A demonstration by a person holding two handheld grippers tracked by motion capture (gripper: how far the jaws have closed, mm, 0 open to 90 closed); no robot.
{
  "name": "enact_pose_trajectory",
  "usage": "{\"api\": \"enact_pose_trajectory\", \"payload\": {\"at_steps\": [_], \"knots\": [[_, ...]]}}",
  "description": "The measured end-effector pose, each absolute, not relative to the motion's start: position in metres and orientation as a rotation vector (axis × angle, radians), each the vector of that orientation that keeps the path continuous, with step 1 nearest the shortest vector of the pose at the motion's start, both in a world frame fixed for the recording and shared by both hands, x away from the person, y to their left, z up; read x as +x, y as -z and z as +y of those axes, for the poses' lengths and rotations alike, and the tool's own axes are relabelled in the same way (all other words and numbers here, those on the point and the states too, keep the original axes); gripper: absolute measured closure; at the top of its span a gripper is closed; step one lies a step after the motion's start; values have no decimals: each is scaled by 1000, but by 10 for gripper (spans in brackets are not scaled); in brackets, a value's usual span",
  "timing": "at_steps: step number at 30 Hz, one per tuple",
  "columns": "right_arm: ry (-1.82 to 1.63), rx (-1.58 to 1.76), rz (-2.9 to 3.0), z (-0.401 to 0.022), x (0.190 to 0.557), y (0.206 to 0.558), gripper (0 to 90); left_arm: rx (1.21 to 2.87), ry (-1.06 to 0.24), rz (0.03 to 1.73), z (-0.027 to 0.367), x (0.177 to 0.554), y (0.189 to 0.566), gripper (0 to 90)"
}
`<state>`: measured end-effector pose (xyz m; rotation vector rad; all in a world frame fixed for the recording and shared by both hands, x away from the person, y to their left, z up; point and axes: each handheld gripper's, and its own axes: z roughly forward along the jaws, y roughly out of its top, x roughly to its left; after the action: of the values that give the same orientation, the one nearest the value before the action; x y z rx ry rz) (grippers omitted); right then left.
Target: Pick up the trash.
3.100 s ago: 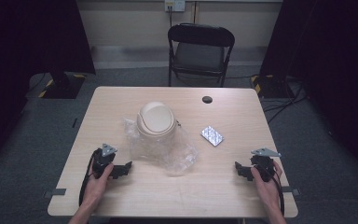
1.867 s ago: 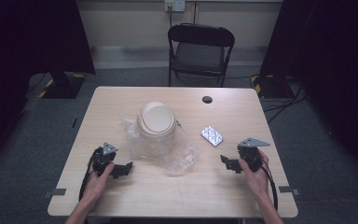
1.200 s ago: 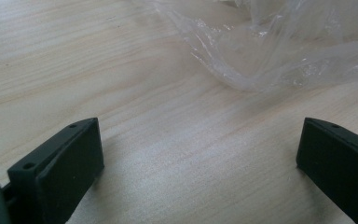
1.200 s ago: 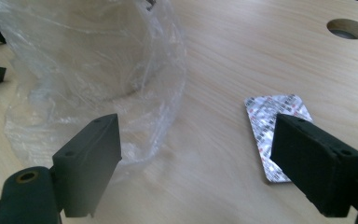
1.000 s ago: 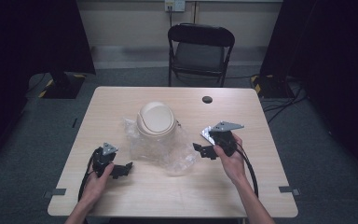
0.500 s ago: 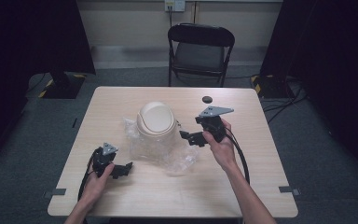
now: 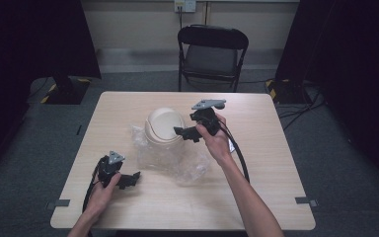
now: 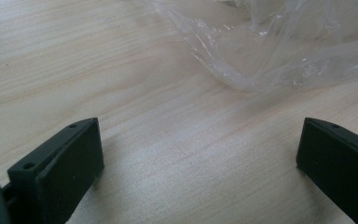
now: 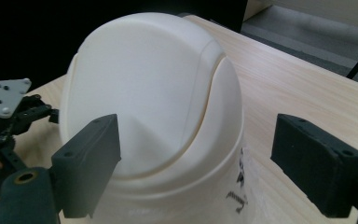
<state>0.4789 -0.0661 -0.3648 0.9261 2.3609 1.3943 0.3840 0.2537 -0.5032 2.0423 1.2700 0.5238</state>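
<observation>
The right gripper (image 7: 186,133), jaws wide and empty, hovers beside the cream dome bin (image 7: 162,126), forearm outstretched. The left gripper (image 7: 128,178), also wide and empty, rests nearer the person than the bin.

Small flat thing (image 7: 232,145) behind right forearm: mostly hidden, cannot tell what. Bin (image 9: 154,121) bottom cut off by edge. Black mark (image 9: 237,196) on bin blurred, unreadable.
</observation>
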Motion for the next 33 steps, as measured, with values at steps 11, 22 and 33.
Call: {"api": "enact_pose_trajectory", "payload": {"at_steps": [11,22,33], "knots": [[-1320,946,2398,-51,490,376,143,2042,-524,1270,254,384,503,0],[-1266,987,2401,-44,500,386,135,2042,-524,1269,254,384,503,0],[-1221,1015,2365,-38,505,385,136,2042,-524,1269,254,384,503,0]]}}
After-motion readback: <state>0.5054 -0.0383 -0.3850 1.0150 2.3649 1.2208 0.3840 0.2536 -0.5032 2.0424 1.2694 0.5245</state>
